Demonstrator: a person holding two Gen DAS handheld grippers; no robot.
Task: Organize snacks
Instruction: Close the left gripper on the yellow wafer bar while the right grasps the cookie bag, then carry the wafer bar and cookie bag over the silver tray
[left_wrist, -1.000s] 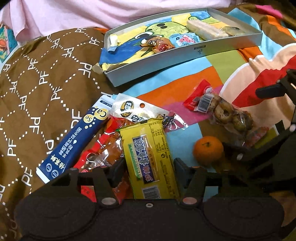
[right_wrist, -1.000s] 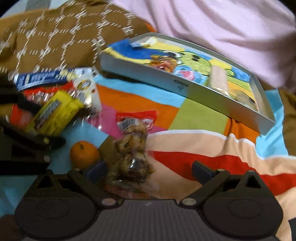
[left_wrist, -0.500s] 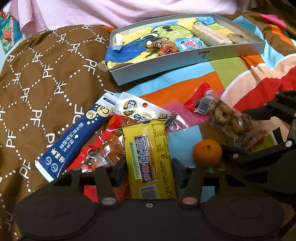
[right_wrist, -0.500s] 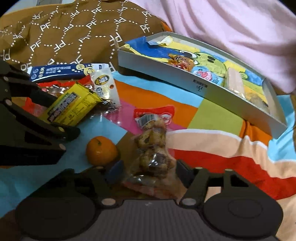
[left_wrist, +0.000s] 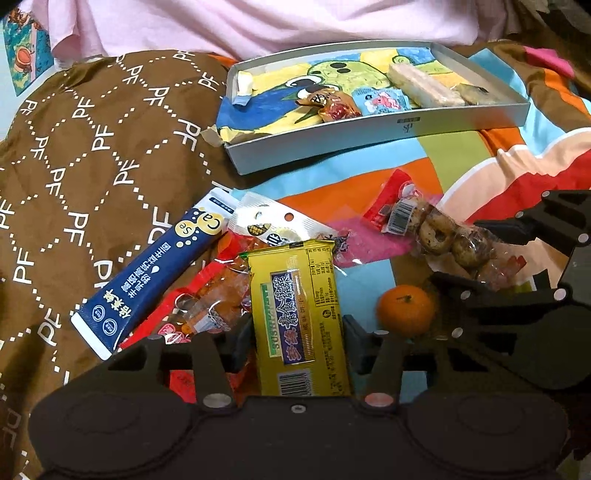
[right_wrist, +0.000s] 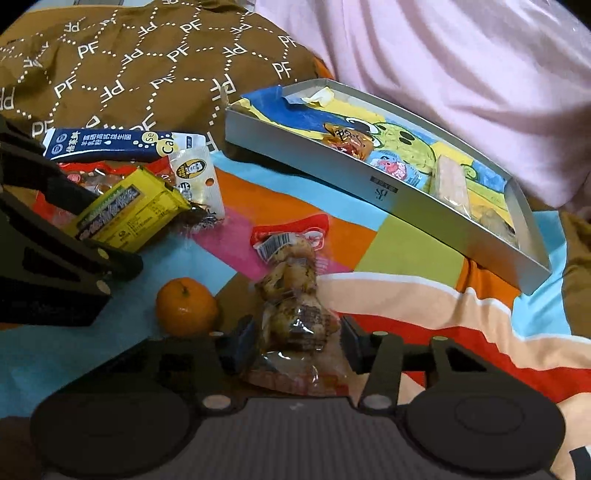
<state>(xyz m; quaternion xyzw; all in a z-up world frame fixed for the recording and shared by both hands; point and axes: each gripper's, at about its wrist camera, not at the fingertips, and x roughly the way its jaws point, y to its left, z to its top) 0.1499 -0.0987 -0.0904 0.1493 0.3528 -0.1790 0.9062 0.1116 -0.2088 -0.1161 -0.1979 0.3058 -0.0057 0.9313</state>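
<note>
Right gripper (right_wrist: 295, 341) jaws, wide apart a second ago, now closing around the cookie bag (right_wrist: 293, 314)

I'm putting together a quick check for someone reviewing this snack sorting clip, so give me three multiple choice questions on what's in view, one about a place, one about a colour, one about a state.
1. Where does the small round orange mandarin lie?
A. in the shallow grey cardboard box
B. on the patchwork bedcover, outside the box
C. on the brown PF cushion

2. What colour is the flat rectangular packet between the left gripper fingers?
A. yellow
B. white
C. dark blue

3. What lies between the right gripper fingers?
A. nothing
B. the mandarin
C. the clear plastic bag of brown ring-shaped pastries

Answers:
1 B: it sits on the bedcover, short of the box.
2 A: the wrapper is yellow with dark print.
3 C: the jaws are closing with the bag between them, the mandarin lying beside.
</note>
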